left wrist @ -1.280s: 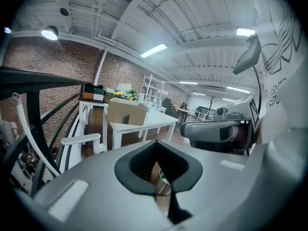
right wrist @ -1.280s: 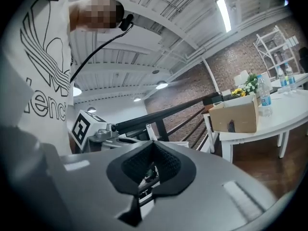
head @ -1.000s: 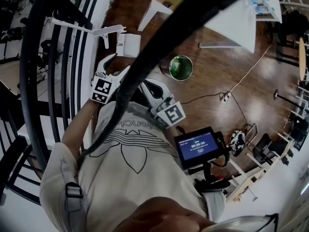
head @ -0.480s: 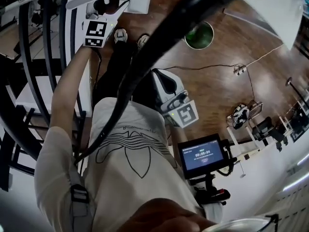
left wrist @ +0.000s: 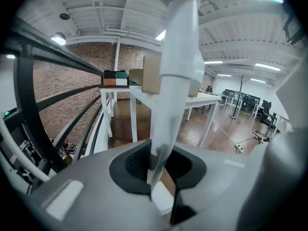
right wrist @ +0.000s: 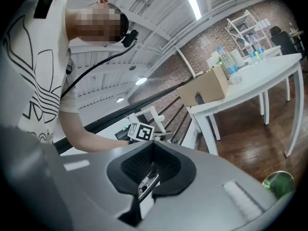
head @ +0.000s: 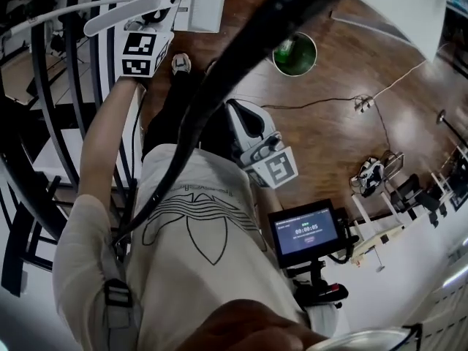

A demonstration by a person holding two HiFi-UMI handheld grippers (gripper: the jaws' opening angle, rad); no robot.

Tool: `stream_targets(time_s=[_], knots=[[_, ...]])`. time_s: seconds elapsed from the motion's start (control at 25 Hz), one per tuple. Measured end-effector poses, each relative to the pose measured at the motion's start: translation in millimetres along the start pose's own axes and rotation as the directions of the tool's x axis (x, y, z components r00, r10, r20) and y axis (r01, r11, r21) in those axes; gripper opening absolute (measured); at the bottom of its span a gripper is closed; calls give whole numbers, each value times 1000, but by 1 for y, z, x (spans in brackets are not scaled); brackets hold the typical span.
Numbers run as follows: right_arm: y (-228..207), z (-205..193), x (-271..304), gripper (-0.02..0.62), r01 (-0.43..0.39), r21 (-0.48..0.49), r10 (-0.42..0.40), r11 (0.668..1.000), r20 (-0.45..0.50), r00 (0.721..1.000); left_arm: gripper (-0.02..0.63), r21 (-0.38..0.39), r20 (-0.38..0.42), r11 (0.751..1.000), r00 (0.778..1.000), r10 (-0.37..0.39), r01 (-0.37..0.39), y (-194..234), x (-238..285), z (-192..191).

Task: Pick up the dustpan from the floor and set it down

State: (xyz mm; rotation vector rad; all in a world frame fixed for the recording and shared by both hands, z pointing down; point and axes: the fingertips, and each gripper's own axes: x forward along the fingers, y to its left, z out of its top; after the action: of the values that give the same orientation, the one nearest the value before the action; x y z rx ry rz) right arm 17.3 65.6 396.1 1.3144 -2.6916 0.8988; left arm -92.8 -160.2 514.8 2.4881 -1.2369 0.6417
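The white dustpan (head: pixel 199 9) stands on the wood floor at the top of the head view, and its long white handle (head: pixel 124 13) slants left toward the railing. My left gripper (head: pixel 153 14) is stretched out to that handle. In the left gripper view the handle (left wrist: pixel 175 76) rises upright between the jaws, which are closing, and the black pads (left wrist: pixel 137 162) touch it. My right gripper (head: pixel 235 110) hangs by the person's hip, apart from the dustpan. In its own view my right gripper (right wrist: pixel 150 173) is shut with nothing in it.
A black stair railing (head: pixel 66 86) runs along the left. A green bucket (head: pixel 295 53) sits on the floor right of the dustpan. A white table (right wrist: pixel 250 83) carries a cardboard box (right wrist: pixel 204 88) and bottles. A cable and power strip (head: pixel 362 102) lie on the floor.
My left gripper reached forward and down to the dustpan handle and closed around it. The right gripper sank a little and rolled.
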Motion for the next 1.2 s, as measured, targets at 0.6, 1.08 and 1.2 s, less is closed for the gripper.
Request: stream_targets(time_s=[0.6, 1.08, 1.2], knots=[[19, 62, 32, 3, -175, -210, 201, 962, 106, 974, 83, -38, 115, 999, 992, 41, -37, -43, -97, 108], [27, 51, 30, 3, -172, -199, 189, 965, 70, 979, 83, -15, 90, 999, 995, 35, -34, -39, -110, 91], [39, 60, 27, 3, -158, -203, 176, 966, 74, 982, 83, -15, 91, 999, 995, 41, -40, -26, -116, 92]])
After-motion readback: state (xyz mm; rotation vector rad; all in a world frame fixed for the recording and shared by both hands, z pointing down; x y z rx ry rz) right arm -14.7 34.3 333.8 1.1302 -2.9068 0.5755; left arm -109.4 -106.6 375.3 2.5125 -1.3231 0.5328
